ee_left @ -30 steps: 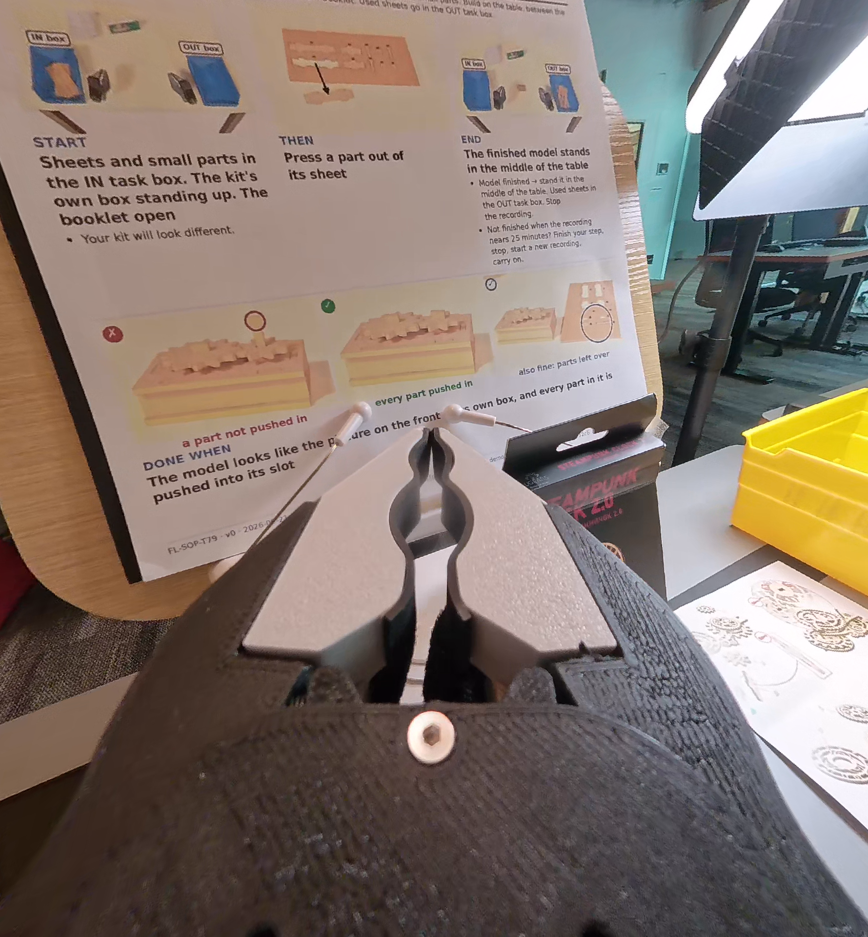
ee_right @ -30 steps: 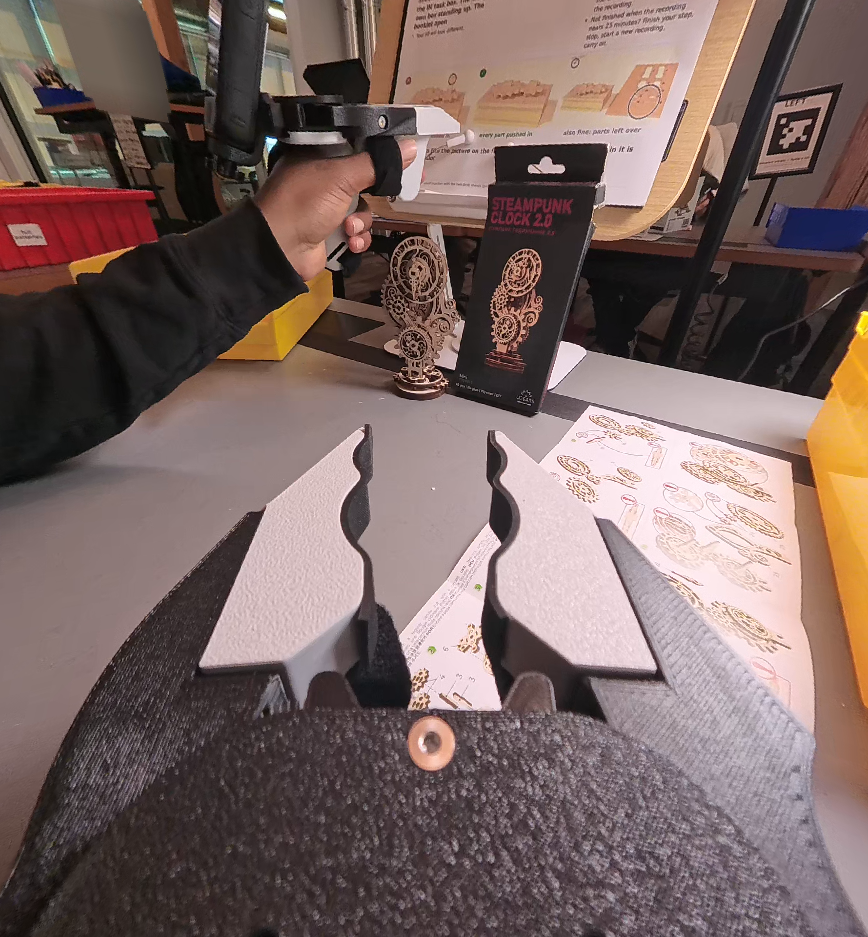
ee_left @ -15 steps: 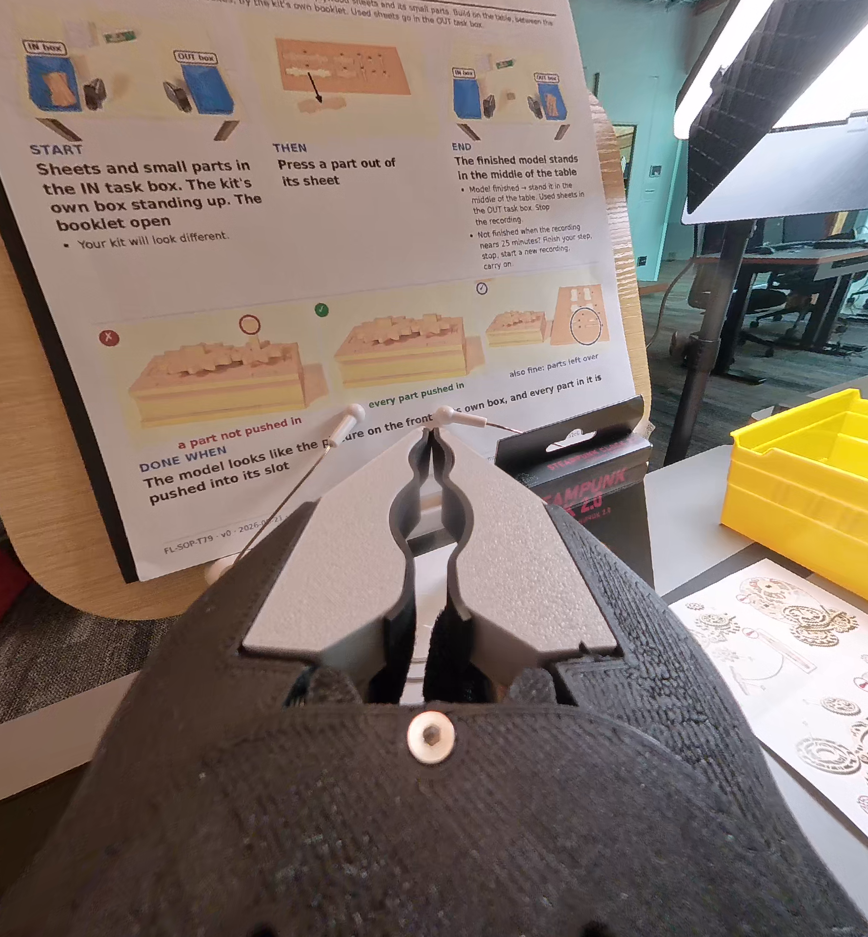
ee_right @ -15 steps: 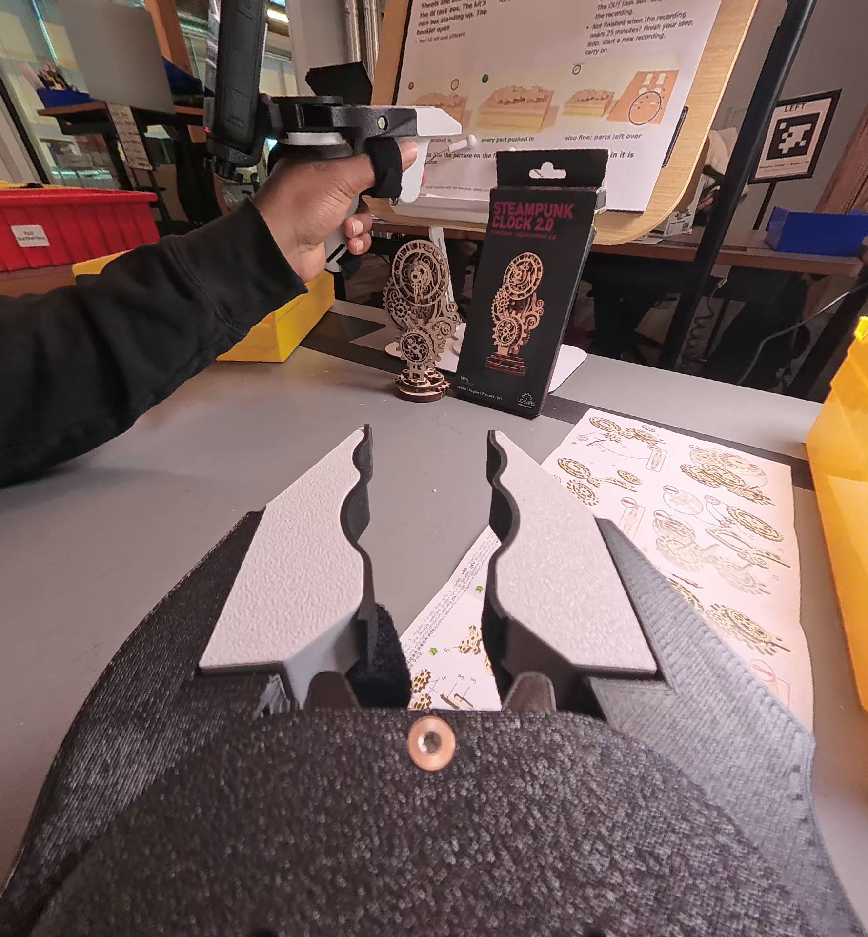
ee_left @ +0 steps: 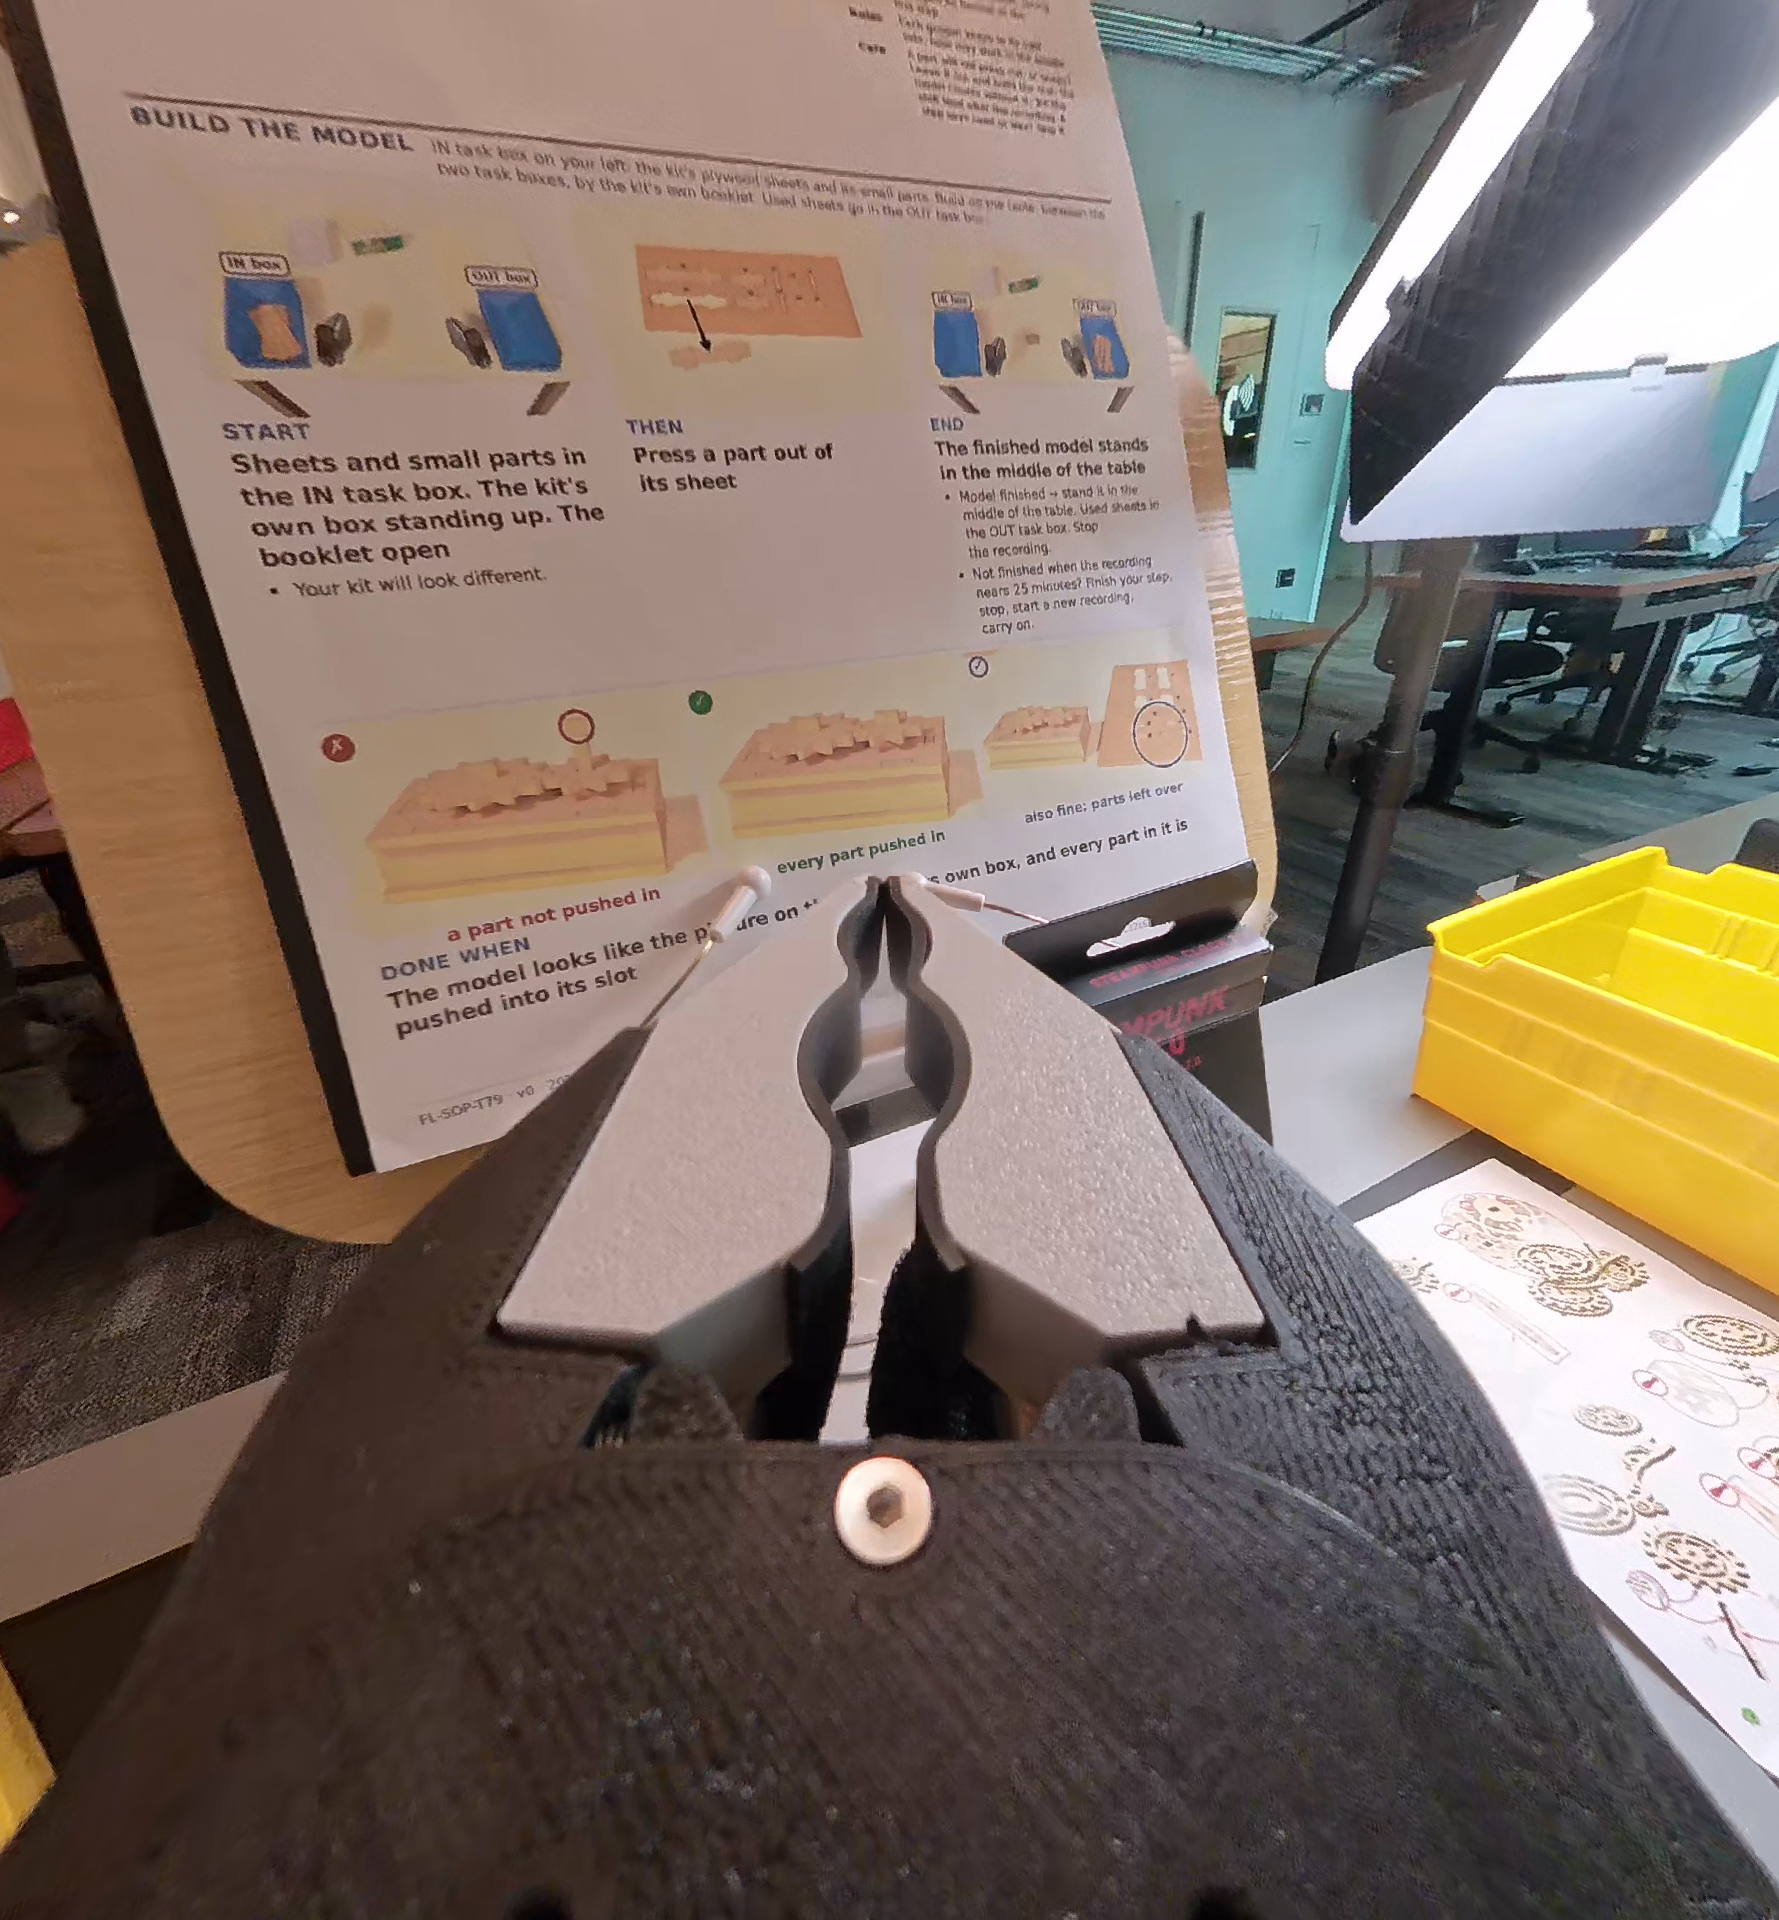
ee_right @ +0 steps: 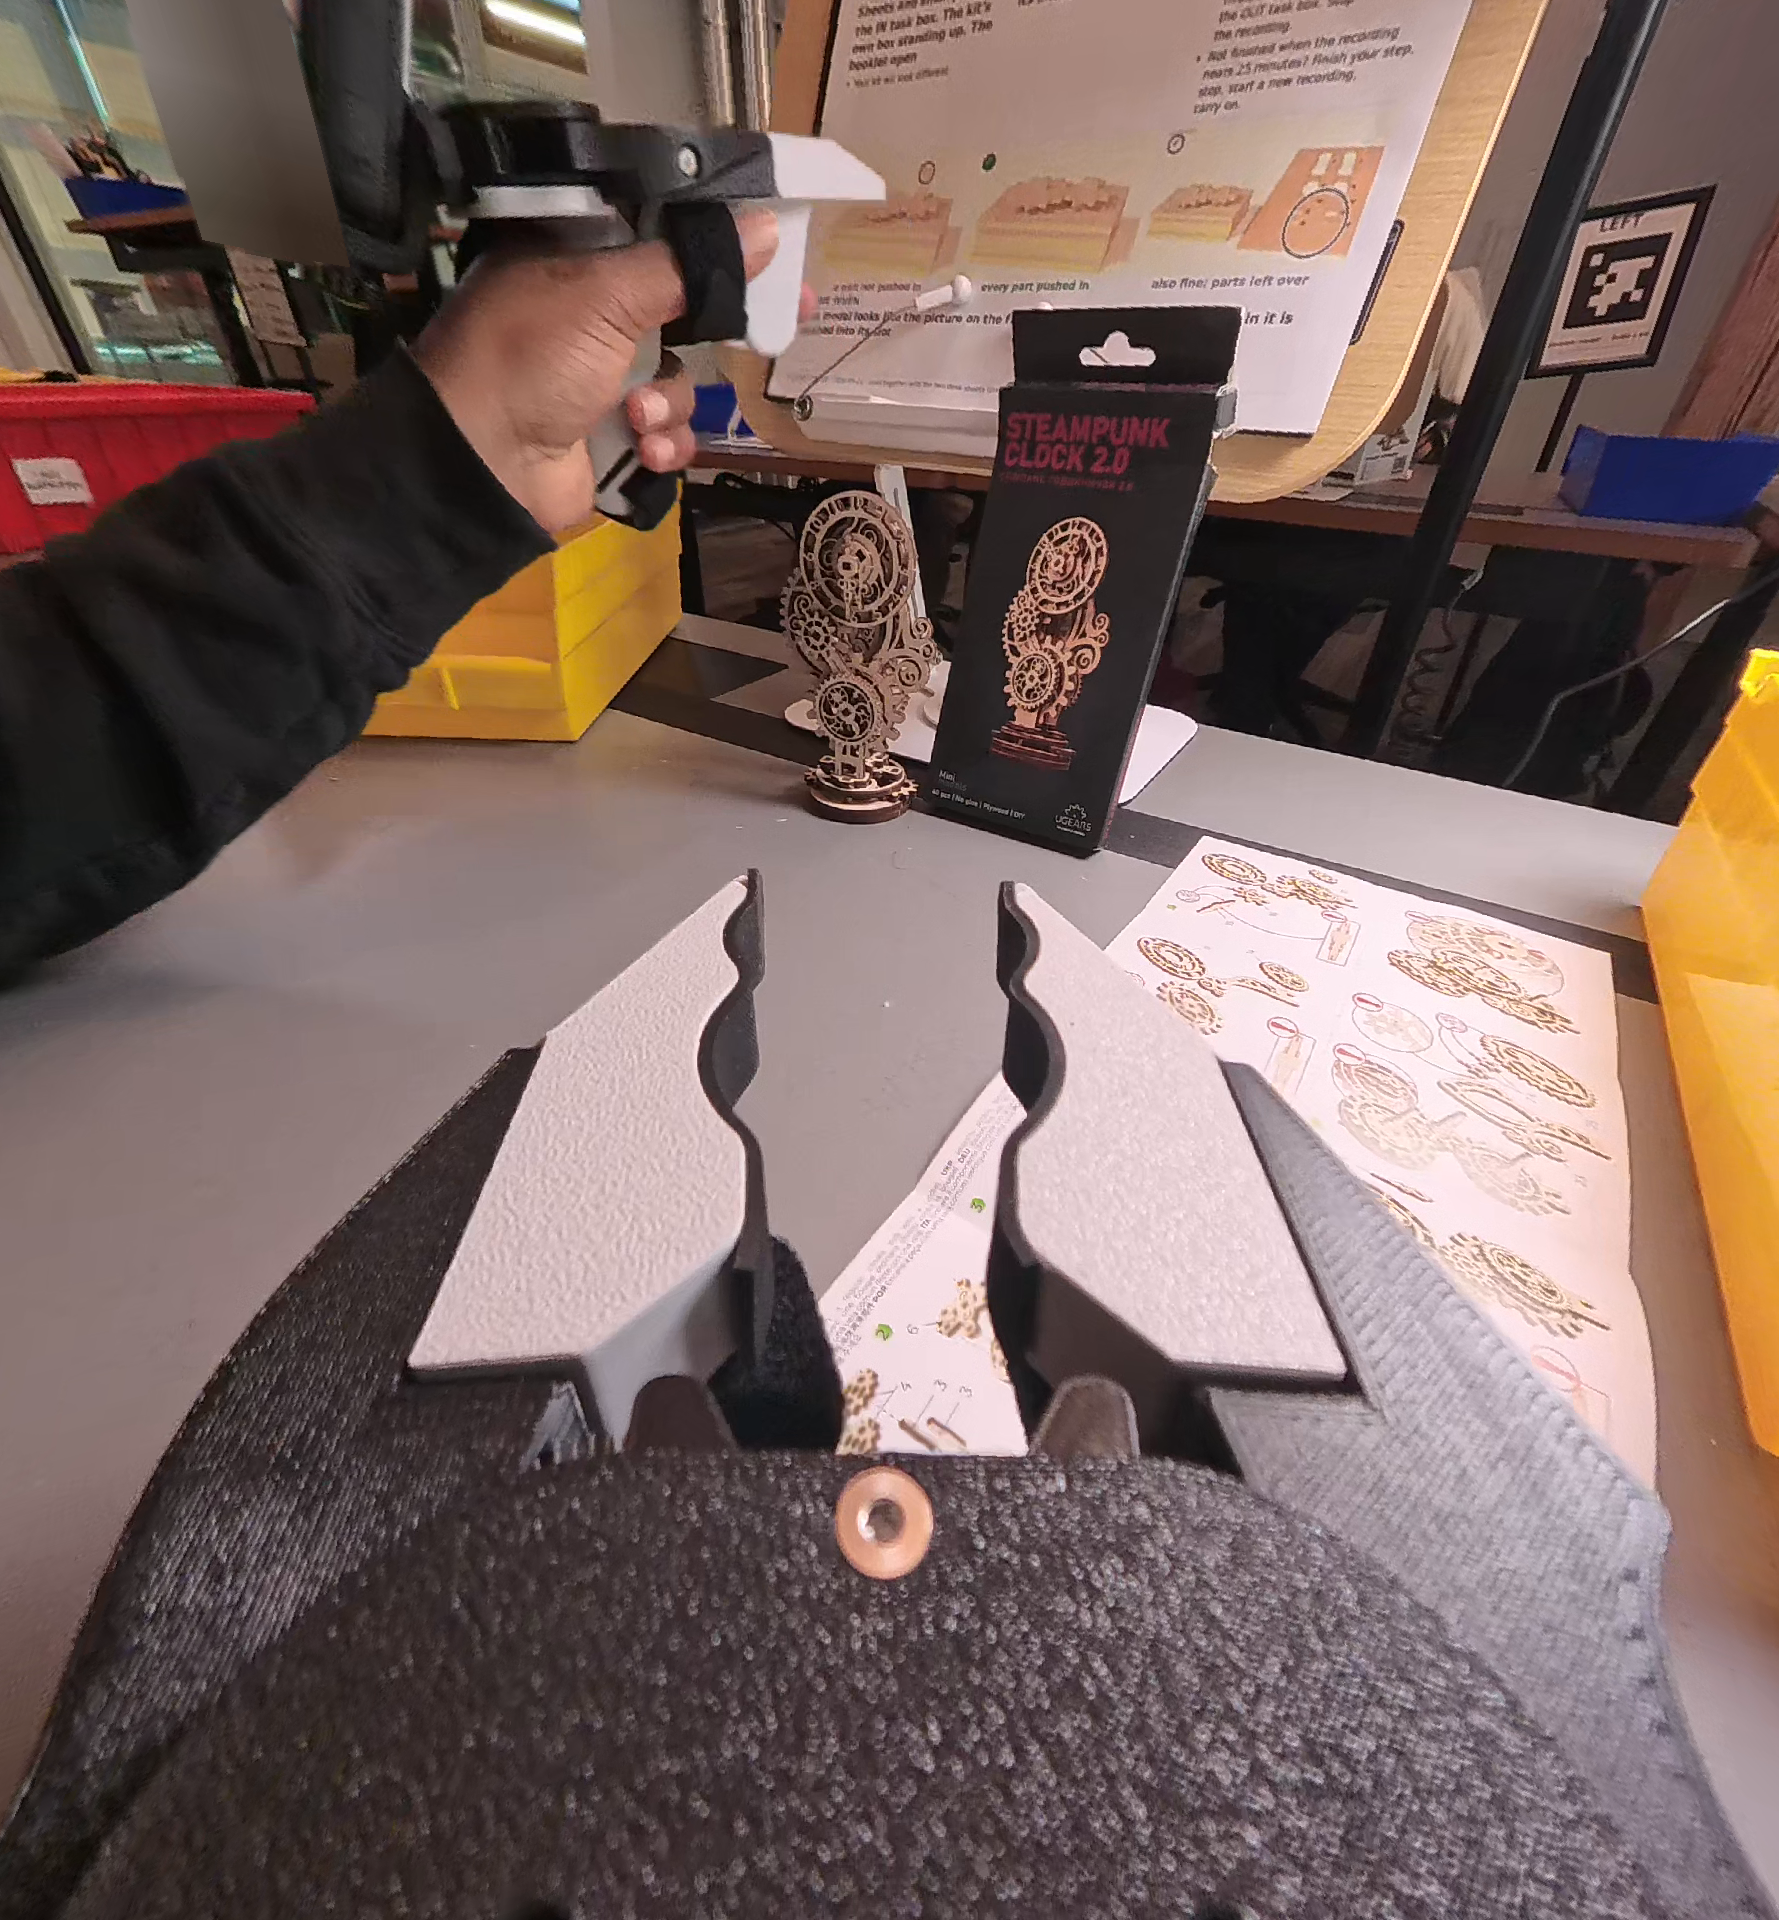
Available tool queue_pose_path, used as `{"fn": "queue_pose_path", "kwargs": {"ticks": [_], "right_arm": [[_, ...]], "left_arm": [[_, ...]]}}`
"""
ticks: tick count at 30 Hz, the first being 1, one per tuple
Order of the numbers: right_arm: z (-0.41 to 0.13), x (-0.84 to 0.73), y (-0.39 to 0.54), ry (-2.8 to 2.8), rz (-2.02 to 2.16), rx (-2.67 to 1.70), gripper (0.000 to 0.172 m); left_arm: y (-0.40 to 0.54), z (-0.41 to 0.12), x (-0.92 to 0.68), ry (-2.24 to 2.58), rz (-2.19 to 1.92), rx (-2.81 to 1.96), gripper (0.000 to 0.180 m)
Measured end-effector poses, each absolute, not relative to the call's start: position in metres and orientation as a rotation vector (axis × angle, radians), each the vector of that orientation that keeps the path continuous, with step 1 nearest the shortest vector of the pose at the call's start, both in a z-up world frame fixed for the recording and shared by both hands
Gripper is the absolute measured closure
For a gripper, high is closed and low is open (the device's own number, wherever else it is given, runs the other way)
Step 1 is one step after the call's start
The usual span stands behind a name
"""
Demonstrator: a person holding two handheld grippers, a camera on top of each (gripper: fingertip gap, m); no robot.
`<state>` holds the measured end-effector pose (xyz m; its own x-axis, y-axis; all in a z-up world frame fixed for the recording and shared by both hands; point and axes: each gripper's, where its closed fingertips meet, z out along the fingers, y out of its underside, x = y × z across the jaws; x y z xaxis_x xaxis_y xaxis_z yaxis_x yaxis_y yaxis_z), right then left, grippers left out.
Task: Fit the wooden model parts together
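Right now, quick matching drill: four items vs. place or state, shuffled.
Items:
1. left tool
2. right tool
3. wooden clock model
4. instruction sheet

States:
A. flat on the table, right of centre
B. shut, nothing between its tips
C. upright, left of the black kit box
D. open above the grey table

Pairs: 1-B, 2-D, 3-C, 4-A

The kit box [ee_left: 1165, 997] is half hidden behind the left gripper [ee_left: 883, 891] — the right-hand yellow bin [ee_right: 1768, 1039] cut off.
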<state>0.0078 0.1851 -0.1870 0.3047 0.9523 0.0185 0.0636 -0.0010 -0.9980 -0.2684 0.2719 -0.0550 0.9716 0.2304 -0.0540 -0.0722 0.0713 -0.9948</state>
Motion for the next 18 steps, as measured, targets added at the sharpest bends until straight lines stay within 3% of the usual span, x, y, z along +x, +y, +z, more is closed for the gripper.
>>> {"fn": "queue_pose_path", "kwargs": {"ticks": [11, 18], "right_arm": [[-0.192, 0.011, 0.197, -0.994, 0.883, -1.407, 0.137], [-0.187, 0.013, 0.198, -0.968, 0.9, -1.399, 0.141]], "left_arm": [[0.161, -0.056, -0.247, -0.092, 0.29, -1.488, 0.18], [0.075, -0.118, -0.219, -0.205, 0.241, -1.621, 0.18]]}}
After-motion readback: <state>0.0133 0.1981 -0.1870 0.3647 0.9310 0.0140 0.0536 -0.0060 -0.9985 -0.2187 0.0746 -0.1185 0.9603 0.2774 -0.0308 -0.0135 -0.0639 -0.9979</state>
